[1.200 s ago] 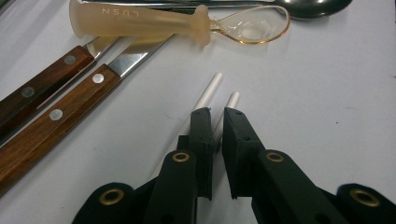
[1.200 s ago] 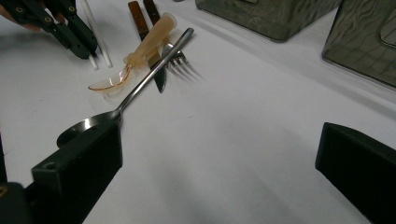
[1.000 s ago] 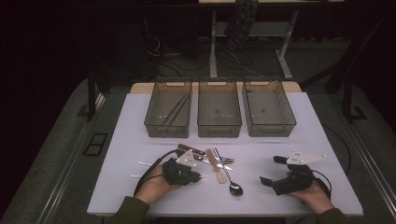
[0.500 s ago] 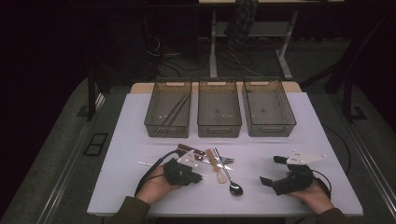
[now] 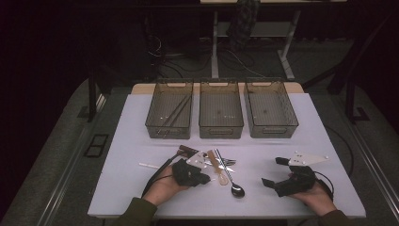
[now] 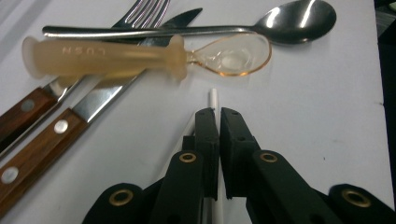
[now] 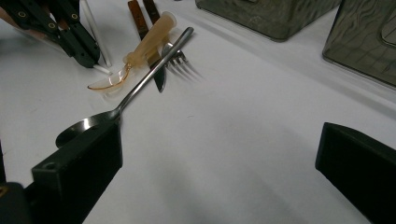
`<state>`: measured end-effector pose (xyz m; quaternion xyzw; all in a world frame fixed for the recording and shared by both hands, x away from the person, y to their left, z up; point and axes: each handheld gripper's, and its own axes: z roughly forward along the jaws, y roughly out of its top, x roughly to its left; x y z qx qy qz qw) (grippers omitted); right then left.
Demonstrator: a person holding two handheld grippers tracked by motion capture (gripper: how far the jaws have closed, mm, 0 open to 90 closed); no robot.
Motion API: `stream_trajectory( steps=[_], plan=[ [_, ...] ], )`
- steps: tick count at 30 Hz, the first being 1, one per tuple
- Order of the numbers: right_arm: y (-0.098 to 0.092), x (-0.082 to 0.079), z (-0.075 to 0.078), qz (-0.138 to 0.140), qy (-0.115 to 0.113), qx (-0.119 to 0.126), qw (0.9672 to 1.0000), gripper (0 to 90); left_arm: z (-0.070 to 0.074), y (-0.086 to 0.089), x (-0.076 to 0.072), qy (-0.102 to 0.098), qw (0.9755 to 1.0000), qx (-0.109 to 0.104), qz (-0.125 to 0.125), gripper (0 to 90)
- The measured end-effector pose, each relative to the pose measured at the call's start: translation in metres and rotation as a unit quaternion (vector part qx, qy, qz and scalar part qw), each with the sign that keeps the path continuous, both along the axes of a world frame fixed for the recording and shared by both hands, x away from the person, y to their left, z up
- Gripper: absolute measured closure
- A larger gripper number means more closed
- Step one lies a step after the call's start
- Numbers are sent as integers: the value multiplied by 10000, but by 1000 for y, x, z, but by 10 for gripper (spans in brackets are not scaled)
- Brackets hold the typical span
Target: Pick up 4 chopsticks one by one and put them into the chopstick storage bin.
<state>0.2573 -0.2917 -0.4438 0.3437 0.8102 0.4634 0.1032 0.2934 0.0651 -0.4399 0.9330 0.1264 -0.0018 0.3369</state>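
1. My left gripper (image 6: 218, 112) had its jaws pressed almost together on a thin white stick (image 6: 212, 96), its tip poking out just past them. The stick lay flat on the white table (image 5: 141, 141), just beside the amber plastic spoon (image 6: 140, 57). So slim and round a thing seemed likely to roll or pivot in the pinch as I lifted.

2. The hold sat near one end, as far as I could judge, with the rest running back under the gripper. I feared the long free end would droop and swing.

3. The cutlery pile lay just ahead: the amber spoon, the metal spoon (image 6: 280, 23), a fork (image 7: 180, 63) and wooden-handled knives (image 6: 42, 140), all crossing and touching. Any forward drift on lifting could have nudged the amber spoon and shifted the stack.

4. My right gripper (image 5: 282, 174) rested well apart on the right, jaws wide and empty, with the metal spoon's bowl (image 7: 81, 126) just beside one jaw. A careless move could have knocked it.

5. Of the three mesh bins (image 5: 221, 110) at the far side, the left bin (image 5: 169, 113) held long dark sticks. Reaching over the pile invited a drop.
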Motion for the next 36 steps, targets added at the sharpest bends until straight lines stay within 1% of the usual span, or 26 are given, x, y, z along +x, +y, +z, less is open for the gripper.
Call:
stream_trajectory(
  steps=[3,5,6,8,10,11,16,17,19,23,26,30,33,36],
  plan=[
    [0,0,0,-2,-14,8,10000,5,0,-1,-1,-34,10000,-25,9,852],
    [-1,-1,1,4,-20,15,10000,5,0,1,-2,-46,10000,-80,-9,845],
    [-1,-1,1,-8,-12,19,10000,5,2,2,-3,-62,9999,-129,1,843],
    [-1,0,0,-5,-11,23,10000,5,6,6,-4,-45,9996,-268,31,811],
    [-1,-1,1,6,-14,15,10000,5,10,12,-5,-31,9991,-412,108,779],
    [-1,-1,1,8,-13,14,10000,5,12,16,-5,7,9987,-479,166,763],
    [-1,-1,1,-3,-11,30,10000,5,17,47,-11,3,9974,-594,402,698],
    [-1,-1,1,-3,-11,30,10000,5,17,54,-13,-36,9972,-605,443,684],
    [-1,-1,1,-3,-10,32,10000,5,18,69,-16,-58,9963,-622,584,676],
    [-1,0,0,-6,-3,26,10000,5,18,96,-24,-53,9936,-719,872,678],
    [-1,-1,0,-5,-1,20,10000,5,17,111,-30,-13,9921,-797,970,685],
    [-1,-1,0,-13,-4,20,10000,5,13,120,-38,57,9913,-773,1063,697],
    [-1,-1,0,-20,3,16,10000,5,8,121,-38,183,9923,-656,1034,705],
    [0,-1,0,-18,3,13,10000,5,4,118,-37,254,9935,-532,970,722]
  ],
)
